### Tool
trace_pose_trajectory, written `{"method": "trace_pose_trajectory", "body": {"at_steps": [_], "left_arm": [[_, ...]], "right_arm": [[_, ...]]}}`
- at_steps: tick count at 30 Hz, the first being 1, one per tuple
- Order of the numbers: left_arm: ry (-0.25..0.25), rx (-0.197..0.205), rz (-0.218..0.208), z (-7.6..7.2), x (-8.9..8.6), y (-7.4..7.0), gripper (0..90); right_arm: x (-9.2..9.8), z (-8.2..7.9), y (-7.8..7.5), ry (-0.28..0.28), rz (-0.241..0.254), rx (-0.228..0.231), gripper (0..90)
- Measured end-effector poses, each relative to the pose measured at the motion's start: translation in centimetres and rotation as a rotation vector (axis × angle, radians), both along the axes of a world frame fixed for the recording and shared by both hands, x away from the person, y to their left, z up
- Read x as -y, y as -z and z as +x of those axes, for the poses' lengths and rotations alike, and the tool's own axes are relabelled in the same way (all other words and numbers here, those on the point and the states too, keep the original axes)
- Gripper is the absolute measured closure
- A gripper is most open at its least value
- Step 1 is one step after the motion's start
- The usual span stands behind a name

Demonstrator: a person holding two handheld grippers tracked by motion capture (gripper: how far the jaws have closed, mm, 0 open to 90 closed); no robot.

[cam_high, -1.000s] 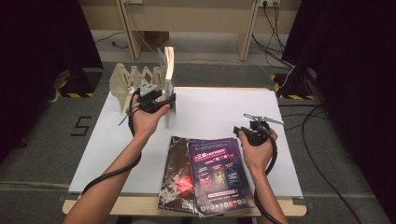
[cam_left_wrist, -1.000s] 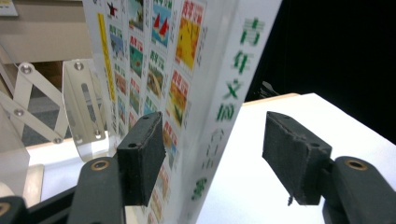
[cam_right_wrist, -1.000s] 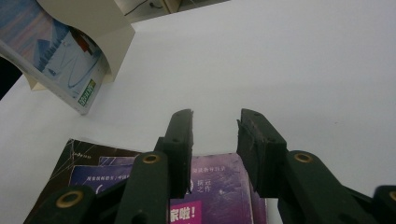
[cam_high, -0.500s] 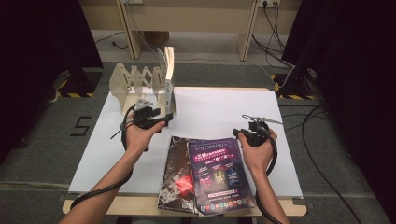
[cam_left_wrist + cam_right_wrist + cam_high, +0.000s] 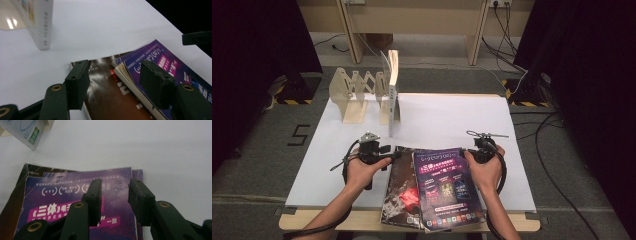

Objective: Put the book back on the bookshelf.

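Note:
A purple-covered book (image 5: pixel 444 182) lies on a dark brown one (image 5: pixel 401 192) at the table's near edge. My left gripper (image 5: pixel 393 154) is at their far left corner, open. In the left gripper view its jaws (image 5: pixel 113 75) have just been closing a little, and between them lies the dark book's (image 5: pixel 105 92) far corner, with no pad pressing on it. The purple book's (image 5: pixel 160 60) page edge lies by the right-hand jaw. My right gripper (image 5: pixel 473 151) is open at the purple book's (image 5: pixel 75 192) far right corner. Its jaws (image 5: pixel 115 187) have just been opening further.
A white book (image 5: pixel 392 90) stands upright in a wooden rack (image 5: pixel 354 92) at the far left of the white table (image 5: pixel 452 115). Its lower end (image 5: pixel 40 25) is just beyond the left gripper. Cables trail on the floor to the right.
My left hand has come away from the rack, back toward the near edge and down to the books' far left corner. The right hand has stayed by the purple book.

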State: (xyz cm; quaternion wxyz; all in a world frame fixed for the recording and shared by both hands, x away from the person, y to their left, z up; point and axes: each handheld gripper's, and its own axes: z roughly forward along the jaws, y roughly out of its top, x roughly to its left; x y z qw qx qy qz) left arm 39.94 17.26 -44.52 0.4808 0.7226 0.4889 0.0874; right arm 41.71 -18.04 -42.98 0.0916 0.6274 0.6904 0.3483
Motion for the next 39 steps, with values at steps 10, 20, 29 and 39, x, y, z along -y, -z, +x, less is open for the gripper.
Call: {"method": "trace_pose_trajectory", "body": {"at_steps": [10,20,29,39], "left_arm": [[0.073,-0.071,-0.002,-0.4,1.8,1.3,43.5],[0.120,-0.114,-0.004,-0.3,4.1,2.1,44.4],[0.125,-0.167,-0.008,0.1,5.3,2.8,49.0],[0.090,-0.178,0.025,0.2,5.4,3.8,59.0]], "right_arm": [[0.2,0.1,1.7,-0.009,0.001,-0.109,61.4],[0.5,0.6,2.2,-0.020,-0.011,-0.133,60.2],[0.7,0.7,3.0,-0.022,0.004,-0.167,59.0],[0.8,0.6,3.1,-0.022,0.019,-0.164,58.7]]}}
